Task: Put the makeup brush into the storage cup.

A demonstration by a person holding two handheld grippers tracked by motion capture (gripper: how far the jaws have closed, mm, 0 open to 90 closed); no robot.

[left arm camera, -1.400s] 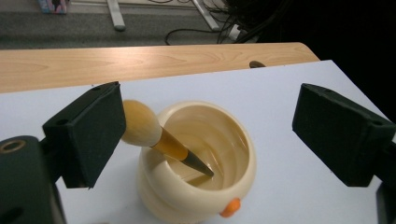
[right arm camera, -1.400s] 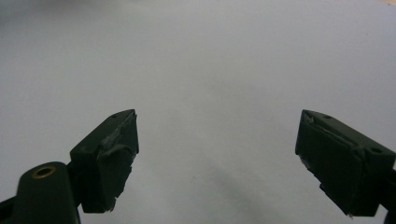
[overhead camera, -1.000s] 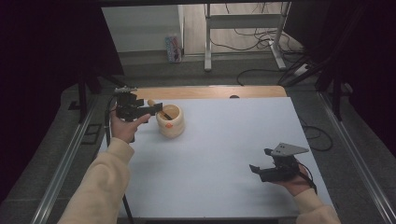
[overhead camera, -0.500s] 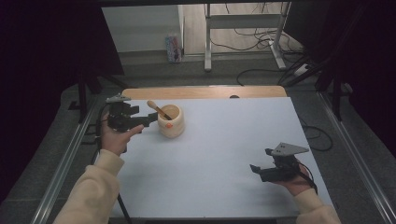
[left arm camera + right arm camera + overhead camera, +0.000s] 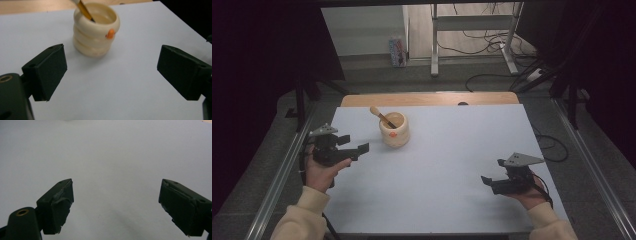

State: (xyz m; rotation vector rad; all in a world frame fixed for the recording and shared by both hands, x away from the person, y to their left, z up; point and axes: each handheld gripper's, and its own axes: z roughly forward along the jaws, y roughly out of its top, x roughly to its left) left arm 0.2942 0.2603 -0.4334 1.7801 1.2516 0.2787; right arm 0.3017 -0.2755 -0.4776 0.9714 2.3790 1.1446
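Left gripper [image 5: 354,145] gapes wide near the table's [image 5: 452,150] left edge, beside the cream cup [image 5: 394,129] holding a spoon [image 5: 382,116]; right gripper [image 5: 490,182] wide, empty, near the right edge.

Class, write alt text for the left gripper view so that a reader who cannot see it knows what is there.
A cream ribbed cup with an orange dot stands on a white table, a wooden stick leaning inside it. In front, the left gripper has its two black fingers wide apart, clear of the cup and holding nothing.
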